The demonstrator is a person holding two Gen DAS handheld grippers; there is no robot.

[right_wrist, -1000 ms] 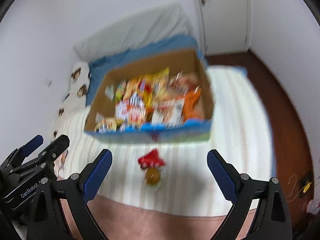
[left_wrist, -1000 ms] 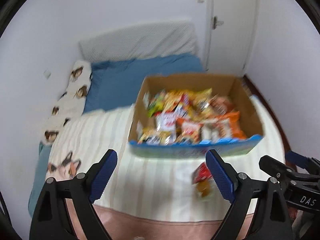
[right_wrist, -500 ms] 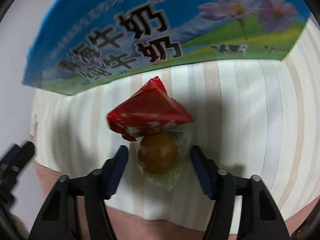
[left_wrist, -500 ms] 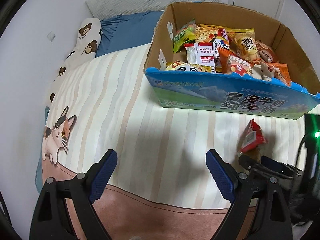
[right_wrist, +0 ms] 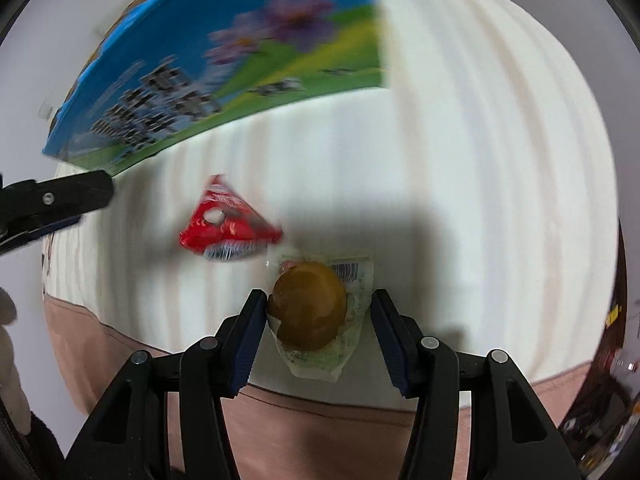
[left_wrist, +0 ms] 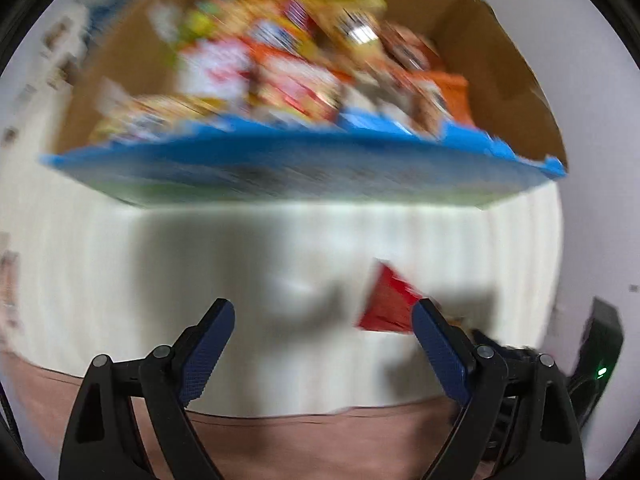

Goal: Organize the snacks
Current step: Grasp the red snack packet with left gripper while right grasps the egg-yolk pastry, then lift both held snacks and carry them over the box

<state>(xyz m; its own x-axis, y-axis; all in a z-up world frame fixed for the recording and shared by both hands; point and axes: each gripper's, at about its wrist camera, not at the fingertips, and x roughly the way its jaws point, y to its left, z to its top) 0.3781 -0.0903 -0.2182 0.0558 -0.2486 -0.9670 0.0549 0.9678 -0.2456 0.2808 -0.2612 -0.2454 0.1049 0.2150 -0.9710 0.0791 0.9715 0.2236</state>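
A clear packet with a round brown bun lies on the striped bedsheet between the open jaws of my right gripper, which straddles it without clamping. A red triangular snack packet lies just left of it; it also shows in the left wrist view, beside the right finger of my left gripper, which is open and empty. The cardboard box full of several snack bags stands beyond, its blue printed side facing me.
The bed's pink edge band runs below both grippers. My left gripper's tip shows at the left of the right wrist view. The right gripper's body sits at the far right of the left wrist view. Both views are motion-blurred.
The right gripper has shifted so the bun packet lies deeper between its jaws and the red packet is off to the left. The left gripper moved closer to the box and the red packet.
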